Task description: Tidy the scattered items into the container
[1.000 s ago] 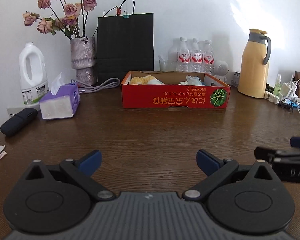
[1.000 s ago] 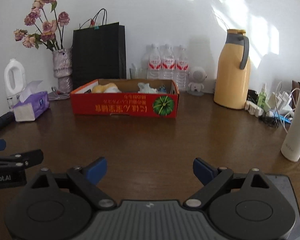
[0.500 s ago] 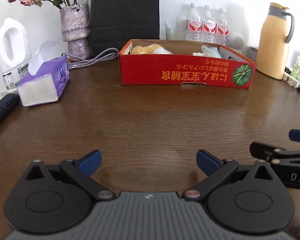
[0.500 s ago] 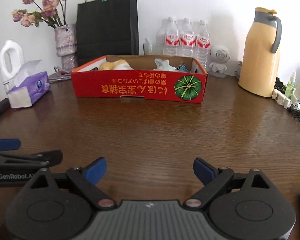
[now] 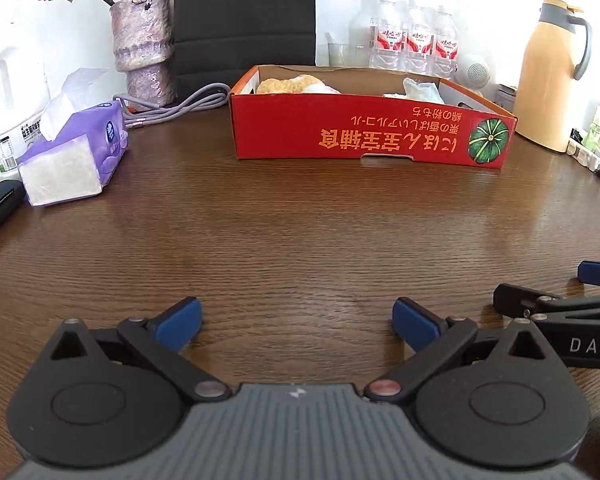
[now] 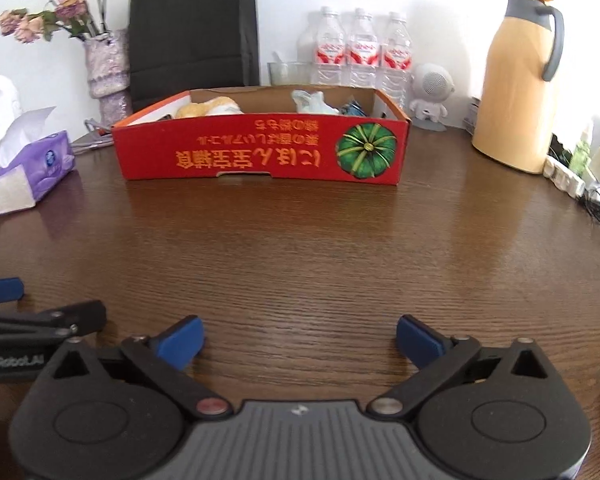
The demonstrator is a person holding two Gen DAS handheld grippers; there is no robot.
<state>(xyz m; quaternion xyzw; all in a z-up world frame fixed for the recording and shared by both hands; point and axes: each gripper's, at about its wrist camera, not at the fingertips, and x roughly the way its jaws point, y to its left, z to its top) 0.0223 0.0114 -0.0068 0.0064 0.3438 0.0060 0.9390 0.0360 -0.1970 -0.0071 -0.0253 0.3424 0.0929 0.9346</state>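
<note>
A red cardboard box (image 5: pixel 372 130) (image 6: pixel 260 150) with a pumpkin print stands at the far middle of the brown table. Inside it lie a yellow fluffy item (image 5: pixel 292 84) (image 6: pixel 208 107), a pale crumpled bag (image 5: pixel 422 89) (image 6: pixel 312 101) and a small blue packet (image 6: pixel 352 109). My left gripper (image 5: pixel 298 320) hovers low over bare wood, open, nothing between its blue pads. My right gripper (image 6: pixel 300 338) stands likewise, its jaws opening wider with nothing between them. Each gripper shows at the other view's edge.
A purple tissue box (image 5: pixel 76 154) and a white jug (image 5: pixel 8 100) sit at the left, with a vase (image 5: pixel 142 46), black bag (image 6: pixel 194 28) and grey cable (image 5: pixel 180 106) behind. Water bottles (image 6: pixel 358 52), a small white figure (image 6: pixel 430 94) and a yellow thermos (image 6: pixel 518 80) stand at the right.
Both grippers moved forward toward the red box and tipped downward, so the box looms larger. The right gripper's jaws spread slightly wider.
</note>
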